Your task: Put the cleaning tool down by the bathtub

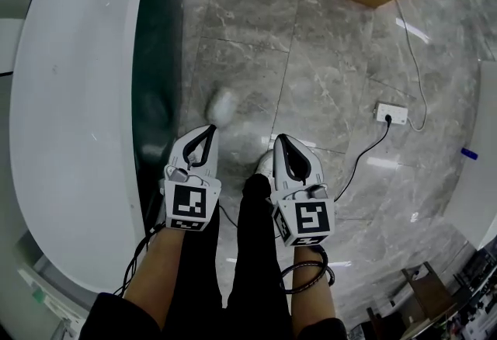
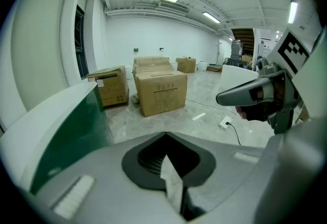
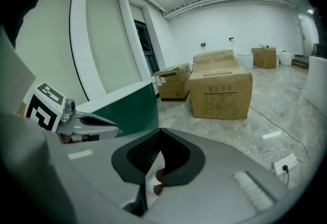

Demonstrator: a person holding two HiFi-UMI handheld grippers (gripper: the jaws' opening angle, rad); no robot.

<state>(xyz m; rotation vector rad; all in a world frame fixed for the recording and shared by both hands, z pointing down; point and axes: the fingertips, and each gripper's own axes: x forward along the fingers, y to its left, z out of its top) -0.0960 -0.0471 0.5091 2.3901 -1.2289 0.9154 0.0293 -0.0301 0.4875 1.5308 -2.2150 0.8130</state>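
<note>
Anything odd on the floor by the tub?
Only a blurred white lump beside the bathtub, just ahead of the left gripper. It is too blurred to identify. Nothing looks spilled or broken.

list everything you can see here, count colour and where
bathtub: 1, white rim, dark green side, along the left
white blurred thing: 1, just past the left tongs' tips; maybe the cleaning tool, too blurred to be sure
cardboard boxes: at least four, brown, on the floor ahead
power strip: 1, white, on the floor at right
cable: 1, black, plugged into the strip
small blue item: 1, right edge, too small to identify
floor: grey marble tiles
left tongs: 1, white and black, shut, beside the tub
right tongs: 1, white and black, shut
legs: black trousers, bottom centre
</note>
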